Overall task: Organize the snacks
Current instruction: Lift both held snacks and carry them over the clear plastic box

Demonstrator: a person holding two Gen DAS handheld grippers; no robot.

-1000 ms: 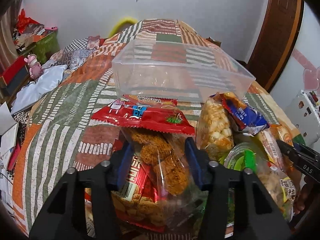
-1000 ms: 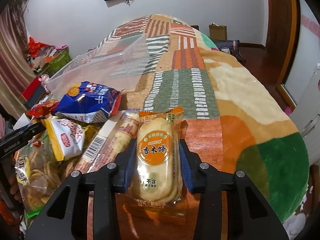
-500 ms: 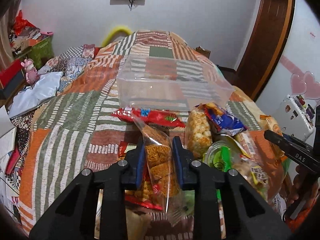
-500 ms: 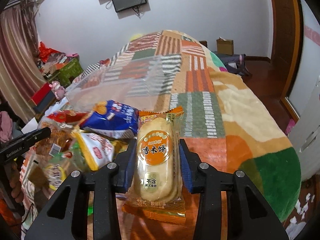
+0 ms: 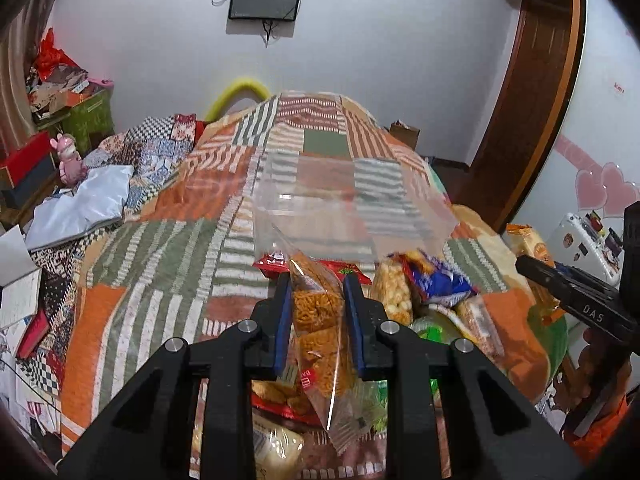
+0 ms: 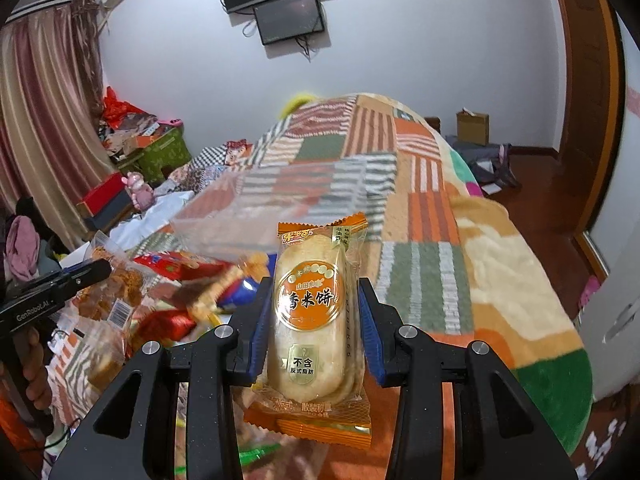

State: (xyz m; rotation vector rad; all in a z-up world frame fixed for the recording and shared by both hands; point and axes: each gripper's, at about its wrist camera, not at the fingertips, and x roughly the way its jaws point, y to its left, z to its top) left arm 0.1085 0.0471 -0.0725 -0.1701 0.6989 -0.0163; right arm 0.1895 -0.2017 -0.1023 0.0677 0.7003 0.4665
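My left gripper (image 5: 315, 300) is shut on a clear bag of orange fried snacks (image 5: 320, 332) and holds it above the snack pile (image 5: 420, 292). My right gripper (image 6: 314, 312) is shut on an orange rice cracker pack (image 6: 310, 320), lifted above the bed. A clear plastic bin (image 5: 348, 208) sits on the patchwork blanket just beyond the pile; it also shows in the right wrist view (image 6: 288, 208). The right gripper shows at the right edge of the left wrist view (image 5: 580, 300). The left gripper shows at the left edge of the right wrist view (image 6: 56, 288).
Loose snack packs lie in front of the bin: a red pack (image 5: 344, 270), a puffed-corn bag (image 5: 394, 292), a blue pack (image 5: 436, 280). The bed's right edge drops to a wooden floor (image 6: 540, 192). Clutter and boxes (image 5: 60, 120) stand left of the bed.
My left gripper closed on the fried snack bag and lifted it. My right gripper rose with the rice cracker pack. Both views now look over the bin from higher up.
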